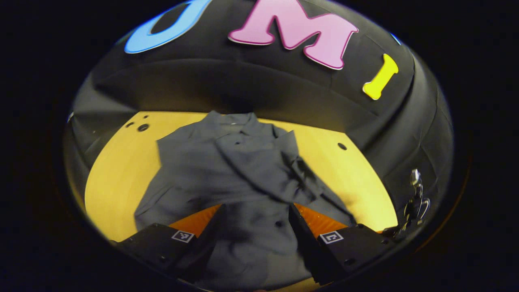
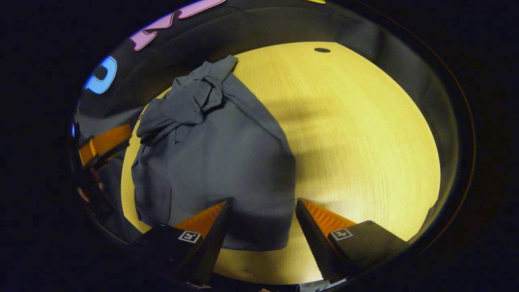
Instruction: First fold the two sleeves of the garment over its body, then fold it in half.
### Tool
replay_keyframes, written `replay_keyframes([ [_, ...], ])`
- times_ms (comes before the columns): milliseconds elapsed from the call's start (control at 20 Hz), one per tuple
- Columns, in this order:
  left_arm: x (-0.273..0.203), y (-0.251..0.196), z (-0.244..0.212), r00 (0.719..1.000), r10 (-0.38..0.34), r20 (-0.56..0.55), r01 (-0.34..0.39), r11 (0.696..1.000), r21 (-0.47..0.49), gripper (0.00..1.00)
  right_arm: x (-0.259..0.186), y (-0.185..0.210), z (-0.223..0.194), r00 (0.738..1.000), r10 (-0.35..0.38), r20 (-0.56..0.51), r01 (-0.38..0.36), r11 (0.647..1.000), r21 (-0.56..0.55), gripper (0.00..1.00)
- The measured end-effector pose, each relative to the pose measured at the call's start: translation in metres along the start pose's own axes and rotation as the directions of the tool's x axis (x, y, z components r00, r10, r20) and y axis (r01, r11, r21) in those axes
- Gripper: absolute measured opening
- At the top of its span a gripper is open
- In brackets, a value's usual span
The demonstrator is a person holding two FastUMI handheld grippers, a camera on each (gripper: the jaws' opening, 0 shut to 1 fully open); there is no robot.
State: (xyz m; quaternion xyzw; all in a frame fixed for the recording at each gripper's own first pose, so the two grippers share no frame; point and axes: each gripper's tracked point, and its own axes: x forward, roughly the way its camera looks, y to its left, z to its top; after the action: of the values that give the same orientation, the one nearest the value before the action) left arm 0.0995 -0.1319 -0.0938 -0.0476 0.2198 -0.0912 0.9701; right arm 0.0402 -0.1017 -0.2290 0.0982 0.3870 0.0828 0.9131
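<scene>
Grey cloth shows in the gap between the fingers of the left gripper (image 1: 252, 227), which stand wide apart over the near part of the garment (image 1: 227, 178); neither finger presses on the fabric as far as the left gripper view lets one judge. Farther out, the garment lies on the yellow wooden table (image 1: 117, 170) with its collar toward the black cloth wall (image 1: 284, 93). One sleeve (image 1: 267, 170) is folded slantwise across the chest, its cuff end bunched toward the right side of that view. A few small dark holes mark the table top near its far edge.

In the right gripper view, the fingers of the right gripper (image 2: 262, 227) are likewise spread open, poised over the near hem of the garment (image 2: 215, 162). The hem's corner lies between them, with bare table (image 2: 365, 142) beyond the outer finger. Whether either finger touches the cloth cannot be told. Beyond, the garment's body spreads smooth, and a crumpled, knotted-looking fold of sleeve (image 2: 194, 101) sits at its far end, toward the wall. At the left edge of that view the other gripper (image 2: 103, 146) appears over the cloth, partly hidden in shadow.
</scene>
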Motion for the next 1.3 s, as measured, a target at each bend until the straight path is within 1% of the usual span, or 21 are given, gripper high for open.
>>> replay_keyframes([
  [100, -0.020, 0.036, -0.032, 0.998, 0.062, -0.034, -0.063, 0.997, -0.035, 0.96, 0.002, 0.013, -0.006, 1.000, 0.009, -0.025, -0.009, 1.000, -0.011, 0.99],
  [200, -0.038, 0.070, -0.062, 0.989, 0.129, -0.067, -0.134, 0.988, -0.071, 0.96, 0.002, 0.025, -0.014, 0.999, 0.016, -0.043, -0.018, 0.999, -0.029, 0.99],
  [250, -0.046, 0.082, -0.072, 0.986, 0.148, -0.078, -0.155, 0.983, -0.097, 0.96, 0.002, 0.031, -0.018, 0.999, 0.018, -0.051, -0.020, 0.999, -0.041, 0.99],
  [300, -0.053, 0.096, -0.082, 0.982, 0.170, -0.085, -0.180, 0.976, -0.119, 1.00, 0.003, 0.037, -0.021, 0.998, 0.019, -0.058, -0.022, 0.998, -0.052, 0.99],
  [350, -0.059, 0.109, -0.090, 0.977, 0.192, -0.091, -0.203, 0.970, -0.135, 0.96, 0.002, 0.043, -0.024, 0.997, 0.023, -0.068, -0.027, 0.998, -0.060, 0.99],
  [450, -0.068, 0.131, -0.110, 0.968, 0.228, -0.109, -0.243, 0.959, -0.149, 0.96, 0.002, 0.055, -0.027, 0.997, 0.030, -0.077, -0.035, 0.997, -0.071, 0.99],
  [550, -0.076, 0.147, -0.130, 0.960, 0.247, -0.133, -0.266, 0.951, -0.155, 0.96, 0.005, 0.064, -0.027, 0.996, 0.024, -0.083, -0.031, 0.996, -0.087, 0.99],
  [650, -0.080, 0.152, -0.144, 0.958, 0.250, -0.143, -0.272, 0.948, -0.164, 0.96, 0.006, 0.073, -0.028, 0.996, 0.020, -0.083, -0.029, 0.994, -0.104, 0.99],
  [700, -0.080, 0.154, -0.150, 0.957, 0.251, -0.146, -0.274, 0.948, -0.164, 0.92, 0.008, 0.076, -0.030, 0.996, 0.009, -0.084, -0.019, 0.993, -0.119, 0.99],
  [750, -0.081, 0.155, -0.156, 0.955, 0.255, -0.153, -0.279, 0.947, -0.161, 0.96, 0.010, 0.077, -0.031, 0.996, -0.009, -0.086, -0.003, 0.991, -0.137, 0.99],
  [950, -0.078, 0.151, -0.172, 0.951, 0.251, -0.183, -0.279, 0.948, -0.151, 0.96, 0.019, 0.081, -0.036, 0.993, -0.082, -0.080, 0.064, 0.978, -0.200, 0.99],
  [1100, -0.075, 0.150, -0.174, 0.946, 0.271, -0.180, -0.292, 0.951, -0.100, 0.97, 0.022, 0.080, -0.038, 0.988, -0.138, -0.070, 0.116, 0.960, -0.254, 0.99],
  [1200, -0.071, 0.149, -0.177, 0.936, 0.297, -0.189, -0.309, 0.950, -0.037, 0.97, 0.024, 0.080, -0.041, 0.983, -0.175, -0.058, 0.149, 0.940, -0.308, 0.99],
  [1300, -0.067, 0.139, -0.177, 0.942, 0.282, -0.183, -0.288, 0.958, -0.007, 0.98, 0.024, 0.084, -0.039, 0.984, -0.172, -0.051, 0.149, 0.942, -0.301, 0.98],
])
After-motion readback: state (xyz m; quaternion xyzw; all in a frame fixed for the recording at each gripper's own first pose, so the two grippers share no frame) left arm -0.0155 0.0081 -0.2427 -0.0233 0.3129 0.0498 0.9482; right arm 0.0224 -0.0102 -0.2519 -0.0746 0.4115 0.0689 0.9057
